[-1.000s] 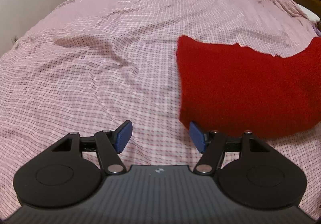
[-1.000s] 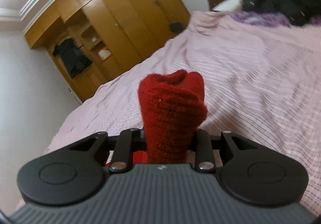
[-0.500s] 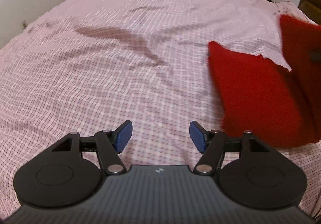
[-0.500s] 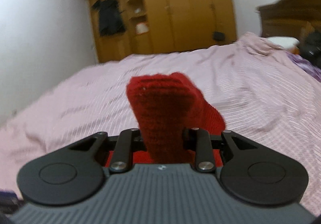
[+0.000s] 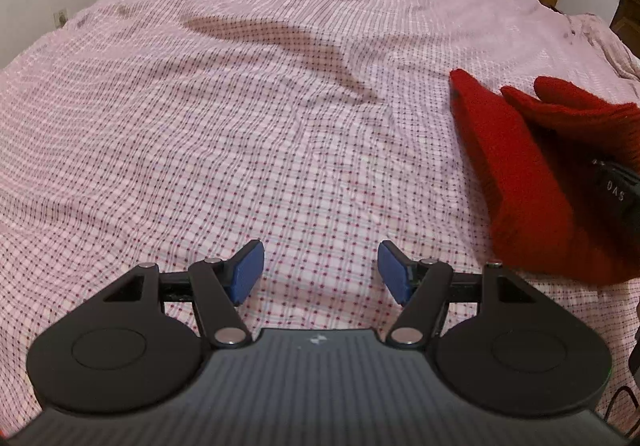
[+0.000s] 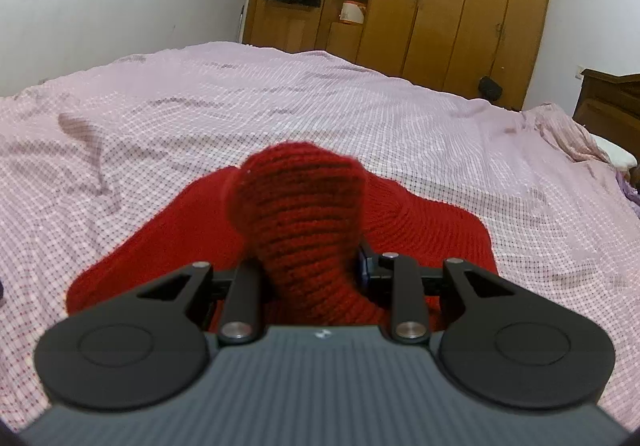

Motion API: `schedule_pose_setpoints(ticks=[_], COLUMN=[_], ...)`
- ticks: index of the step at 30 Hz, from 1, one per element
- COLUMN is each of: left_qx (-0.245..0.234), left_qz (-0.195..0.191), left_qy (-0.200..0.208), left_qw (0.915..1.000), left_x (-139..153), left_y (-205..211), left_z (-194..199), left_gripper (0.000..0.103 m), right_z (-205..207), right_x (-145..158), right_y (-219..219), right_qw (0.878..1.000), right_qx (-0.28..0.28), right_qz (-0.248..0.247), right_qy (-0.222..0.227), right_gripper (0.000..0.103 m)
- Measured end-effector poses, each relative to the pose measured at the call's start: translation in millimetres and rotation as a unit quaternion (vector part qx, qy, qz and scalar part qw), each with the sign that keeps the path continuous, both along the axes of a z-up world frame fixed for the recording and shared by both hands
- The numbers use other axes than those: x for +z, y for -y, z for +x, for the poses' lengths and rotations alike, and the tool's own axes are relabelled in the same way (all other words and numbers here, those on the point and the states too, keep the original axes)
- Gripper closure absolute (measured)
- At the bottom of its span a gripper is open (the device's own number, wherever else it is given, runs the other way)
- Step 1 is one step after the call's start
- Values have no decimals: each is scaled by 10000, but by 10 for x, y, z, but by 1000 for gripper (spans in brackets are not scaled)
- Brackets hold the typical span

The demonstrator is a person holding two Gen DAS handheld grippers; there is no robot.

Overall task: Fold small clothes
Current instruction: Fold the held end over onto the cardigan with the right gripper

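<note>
Right wrist view: my right gripper [image 6: 310, 266] clamps the red knit garment [image 6: 300, 206]. My left gripper [image 5: 320, 272] hangs empty, jaws apart, above the checked bedspread [image 5: 240, 126]

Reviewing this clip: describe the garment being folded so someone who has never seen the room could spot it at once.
Start at the big bed with the pink checked sheet in front of the wooden wardrobe. On it lies a red knitted garment, one end bunched in the right gripper. It is the only bright red, ribbed-knit thing on the bed.

One red knit garment [image 6: 304, 214], two grippers
</note>
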State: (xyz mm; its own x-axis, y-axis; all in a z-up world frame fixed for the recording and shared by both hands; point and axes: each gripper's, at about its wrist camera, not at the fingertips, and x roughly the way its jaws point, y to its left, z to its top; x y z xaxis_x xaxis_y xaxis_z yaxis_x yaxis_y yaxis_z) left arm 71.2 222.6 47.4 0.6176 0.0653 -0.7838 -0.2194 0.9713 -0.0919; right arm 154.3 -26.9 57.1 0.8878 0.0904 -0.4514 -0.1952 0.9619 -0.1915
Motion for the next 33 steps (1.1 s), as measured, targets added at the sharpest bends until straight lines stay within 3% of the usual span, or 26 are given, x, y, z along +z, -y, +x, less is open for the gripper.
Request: schedule_pose_setpoints(ticks=[7,11,16,22,29,33], left_qx=[-2,18,3,-118,-239,-347], left_qz=[56,52,68,180,228,219], left_qy=[108,119,47,-6,148,234], left_qw=[9999,9999,10000,9998,9993,9989], left_x=[56,65,32,21,164,294], left_y=[-125,-202,-224,-145,-3,104], left_z=[-60,-51,-16,21,29,58], left_gripper=[33,33,33,33,33,33], right_z=[-146,-172,-302,-456,-810,-968], right_x=[178,-108,-333,-113,156,322], right_y=[-190,-445,-700,-504,-191,-16], right_qw=[9990,9977,9908,9981,9959,9926], right_qx=[62,347,402,472,601,746], right_qz=[-93,-551,-1233,-363,656,949], right_qy=[434,163,391,162,154,146], right_gripper=[73,73,71,50,45,45])
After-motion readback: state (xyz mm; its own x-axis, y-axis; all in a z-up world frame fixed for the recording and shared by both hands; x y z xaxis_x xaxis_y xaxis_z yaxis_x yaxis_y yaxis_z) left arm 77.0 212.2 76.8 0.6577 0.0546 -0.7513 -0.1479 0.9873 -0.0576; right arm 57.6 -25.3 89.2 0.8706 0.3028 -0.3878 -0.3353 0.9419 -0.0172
